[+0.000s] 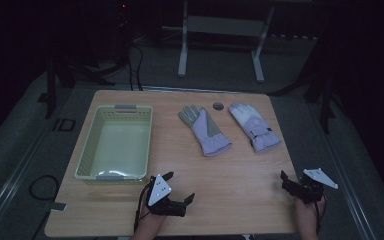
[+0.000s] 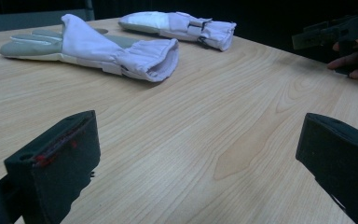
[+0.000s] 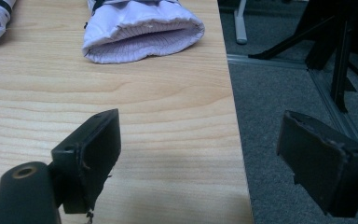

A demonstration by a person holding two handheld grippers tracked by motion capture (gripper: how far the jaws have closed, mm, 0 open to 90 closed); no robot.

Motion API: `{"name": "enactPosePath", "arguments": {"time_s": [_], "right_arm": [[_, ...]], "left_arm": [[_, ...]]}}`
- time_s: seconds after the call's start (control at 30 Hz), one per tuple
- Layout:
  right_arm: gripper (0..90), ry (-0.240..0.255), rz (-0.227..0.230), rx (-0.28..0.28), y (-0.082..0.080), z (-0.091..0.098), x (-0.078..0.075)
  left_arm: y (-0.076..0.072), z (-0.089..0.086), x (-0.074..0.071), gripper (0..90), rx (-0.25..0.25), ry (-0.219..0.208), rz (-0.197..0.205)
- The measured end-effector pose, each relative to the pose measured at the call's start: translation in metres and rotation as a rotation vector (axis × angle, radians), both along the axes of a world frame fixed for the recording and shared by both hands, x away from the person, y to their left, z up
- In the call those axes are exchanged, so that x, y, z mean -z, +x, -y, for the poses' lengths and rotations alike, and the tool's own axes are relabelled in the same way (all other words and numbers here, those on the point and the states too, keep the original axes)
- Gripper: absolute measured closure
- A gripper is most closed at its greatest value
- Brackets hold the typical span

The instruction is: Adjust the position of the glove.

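At the bottom of the high view two hands come in over the near edge of the wooden table [image 1: 240, 165], each holding a gripper. The left gripper [image 1: 178, 187] sits at lower centre, just below the basket's near right corner, with its grey plate on top and its jaws spread wide and holding nothing. In the left gripper view those two black jaws stand far apart at the lower corners with only bare wood between them. The right gripper [image 1: 286, 182] is at the lower right, over the table's right edge. In the right gripper view its jaws are also wide apart and hold nothing, the left one over wood and the right one over grey floor [image 3: 279, 93].

Further up, at the left of the high view, a pale green basket [image 1: 87, 150] lies on the table with nothing in it.

Beyond, in the upper middle, two lilac gloves lie flat and apart. The left glove [image 1: 205, 131] shows a grey palm, its cuff pointing down and to the right. The right glove [image 1: 255, 127] lies nearer the right edge, a dark strap across its wrist. Between their fingertips sits a small dark round disc [image 1: 218, 105].

Past the table, at the top of the frame, a white stand [image 1: 220, 30] rises from the dark floor.
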State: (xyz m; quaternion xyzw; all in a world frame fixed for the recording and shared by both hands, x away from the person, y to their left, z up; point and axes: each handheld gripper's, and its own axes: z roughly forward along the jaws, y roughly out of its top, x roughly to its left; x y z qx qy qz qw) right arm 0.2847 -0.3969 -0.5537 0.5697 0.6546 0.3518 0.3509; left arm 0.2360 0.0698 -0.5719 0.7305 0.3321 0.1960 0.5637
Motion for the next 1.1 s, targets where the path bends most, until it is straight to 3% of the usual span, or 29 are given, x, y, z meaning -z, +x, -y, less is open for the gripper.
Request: {"name": "enactPosePath", "arguments": {"time_s": [0.13,0.27,0.33,0.47,0.7,0.83,0.93,1.1], "right_arm": [[13.3,-0.004,-0.027,-0.006,-0.001,-0.002,0.0],[12.4,-0.045,-0.049,-0.046,0.0,-0.006,0.001],[12.4,-0.036,-0.088,-0.09,0.005,-0.004,-0.001],[12.1,-0.044,-0.132,-0.111,0.011,-0.004,-0.005],[13.9,-0.033,-0.132,-0.146,0.016,-0.007,-0.032],[14.1,-0.075,-0.114,-0.147,0.021,-0.015,-0.052],[13.4,-0.028,-0.086,-0.172,0.028,-0.018,-0.068],[13.5,-0.036,-0.066,-0.204,0.038,-0.03,-0.084]], "left_arm": [[0.0,0.0,0.0,0.0,0.0,0.003,0.003],[0.0,0.0,0.0,0.0,0.0,0.001,0.001],[0.0,0.0,0.0,0.0,-0.001,0.0,-0.001],[0.0,0.0,0.0,0.0,-0.004,0.001,0.005],[0.0,-0.001,0.0,0.0,0.004,-0.006,-0.006],[-0.001,0.0,0.0,0.0,0.008,0.001,0.002],[-0.001,0.001,0.0,0.0,0.007,0.006,-0.001],[-0.002,0.0,0.0,0.0,0.006,0.004,-0.001]]}}
